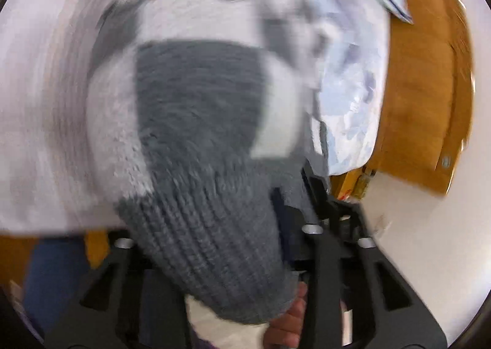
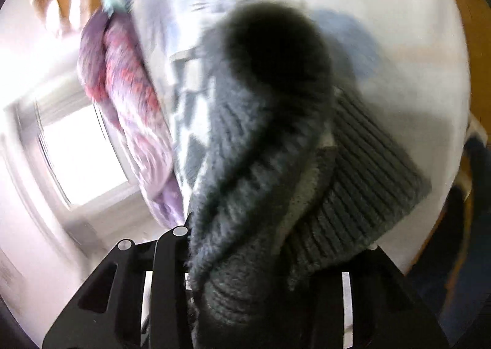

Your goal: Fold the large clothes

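Note:
A grey and white knitted sweater (image 1: 196,122) with a ribbed grey hem fills the left wrist view. My left gripper (image 1: 291,204) is shut on the sweater, and its knit drapes over the fingers. In the right wrist view the same sweater (image 2: 267,146) hangs bunched in thick grey folds. My right gripper (image 2: 245,241) is shut on the sweater; the fabric covers most of its fingers. Both views are blurred by motion.
A white bed sheet (image 2: 399,42) lies under the sweater. A pale blue patterned cloth (image 1: 353,88) and a wooden bed frame (image 1: 423,88) are at the right. A pink and purple patterned quilt (image 2: 129,79) and a bright window (image 2: 79,152) are at the left.

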A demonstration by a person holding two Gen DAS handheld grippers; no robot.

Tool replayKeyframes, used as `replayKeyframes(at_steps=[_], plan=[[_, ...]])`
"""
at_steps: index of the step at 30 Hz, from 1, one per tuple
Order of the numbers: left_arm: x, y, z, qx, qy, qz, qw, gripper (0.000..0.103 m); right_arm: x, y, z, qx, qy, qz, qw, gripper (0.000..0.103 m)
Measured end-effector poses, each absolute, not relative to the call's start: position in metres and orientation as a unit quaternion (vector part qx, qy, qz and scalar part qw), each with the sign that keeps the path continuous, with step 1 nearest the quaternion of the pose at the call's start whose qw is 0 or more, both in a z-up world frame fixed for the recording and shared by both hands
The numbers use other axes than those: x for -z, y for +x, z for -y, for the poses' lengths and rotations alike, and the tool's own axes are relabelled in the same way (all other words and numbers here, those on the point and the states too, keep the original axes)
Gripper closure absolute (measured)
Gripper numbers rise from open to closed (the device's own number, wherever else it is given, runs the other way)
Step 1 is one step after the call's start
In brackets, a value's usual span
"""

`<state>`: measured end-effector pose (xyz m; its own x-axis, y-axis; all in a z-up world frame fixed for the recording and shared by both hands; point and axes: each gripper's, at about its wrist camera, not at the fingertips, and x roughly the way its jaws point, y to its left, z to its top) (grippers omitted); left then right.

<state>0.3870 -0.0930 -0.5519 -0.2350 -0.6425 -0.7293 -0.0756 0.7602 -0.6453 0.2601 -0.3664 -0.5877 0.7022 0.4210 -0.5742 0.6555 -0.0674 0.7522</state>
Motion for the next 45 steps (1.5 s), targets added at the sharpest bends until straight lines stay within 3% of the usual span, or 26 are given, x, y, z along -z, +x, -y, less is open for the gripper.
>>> replayKeyframes(at_steps=[5, 10, 16, 23, 32, 38, 42, 45], plan=[[0.477, 0.419, 0.099, 0.293, -0.245, -0.711, 0.590, 0.076, 0.478, 0.306, 0.372, 0.084, 0.585, -0.399, 0.701, 0.071], [0.419, 0.433, 0.106, 0.314, -0.248, -0.697, 0.595, 0.076, 0.408, 0.320, 0.379, 0.074, 0.547, -0.408, 0.727, 0.071], [0.371, 0.434, 0.140, 0.350, -0.219, -0.687, 0.598, 0.076, 0.376, 0.309, 0.381, 0.064, 0.544, -0.407, 0.731, 0.070], [0.345, 0.452, 0.206, 0.374, -0.195, -0.660, 0.621, 0.076, 0.354, 0.323, 0.450, 0.050, 0.548, -0.388, 0.740, 0.071], [0.371, 0.544, 0.346, 0.354, -0.214, -0.627, 0.660, 0.076, 0.375, 0.458, 0.599, -0.009, 0.530, -0.385, 0.756, 0.070], [0.381, 0.617, 0.443, 0.352, -0.216, -0.556, 0.721, 0.076, 0.389, 0.543, 0.686, -0.038, 0.511, -0.335, 0.790, 0.071], [0.425, 0.644, 0.490, 0.335, -0.202, -0.554, 0.735, 0.075, 0.443, 0.564, 0.721, -0.022, 0.518, -0.353, 0.779, 0.071], [0.482, 0.641, 0.516, 0.318, -0.157, -0.567, 0.743, 0.074, 0.519, 0.556, 0.736, 0.012, 0.560, -0.397, 0.727, 0.070]])
